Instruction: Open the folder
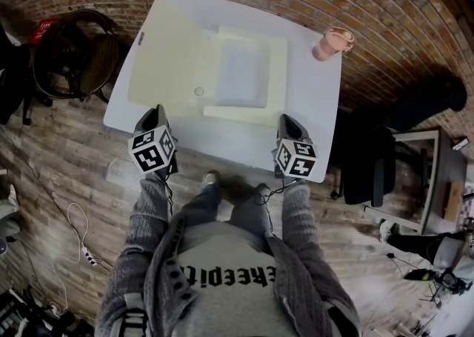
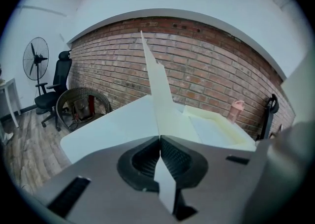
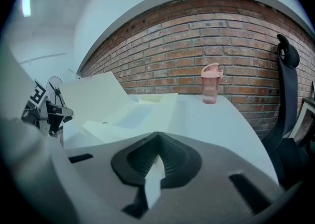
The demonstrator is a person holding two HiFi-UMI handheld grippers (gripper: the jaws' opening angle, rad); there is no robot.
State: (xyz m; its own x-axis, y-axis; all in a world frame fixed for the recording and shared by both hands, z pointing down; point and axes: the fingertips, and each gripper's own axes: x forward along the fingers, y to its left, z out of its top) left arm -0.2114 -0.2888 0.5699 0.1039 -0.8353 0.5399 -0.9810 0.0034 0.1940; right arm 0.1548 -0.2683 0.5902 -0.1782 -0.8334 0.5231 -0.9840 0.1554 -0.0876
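Note:
A pale yellow folder (image 1: pixel 241 72) lies open on the white table (image 1: pixel 315 113), its inner flaps spread around a white sheet. Its cover (image 1: pixel 167 54) is lifted at the left. My left gripper (image 1: pixel 158 112) is at the table's near edge, shut on the cover's near edge. In the left gripper view the cover (image 2: pixel 158 90) rises edge-on straight out of the shut left gripper (image 2: pixel 160 142). My right gripper (image 1: pixel 285 119) is shut at the folder's near right corner. In the right gripper view the right gripper (image 3: pixel 157 137) shows no clear hold on the folder (image 3: pixel 128 114).
A pink bottle (image 1: pixel 332 43) stands at the table's far right corner. A wicker chair (image 1: pixel 74 54) sits left of the table and a black office chair (image 1: pixel 370 158) to its right. The floor is brick and wood, with cables at the lower left.

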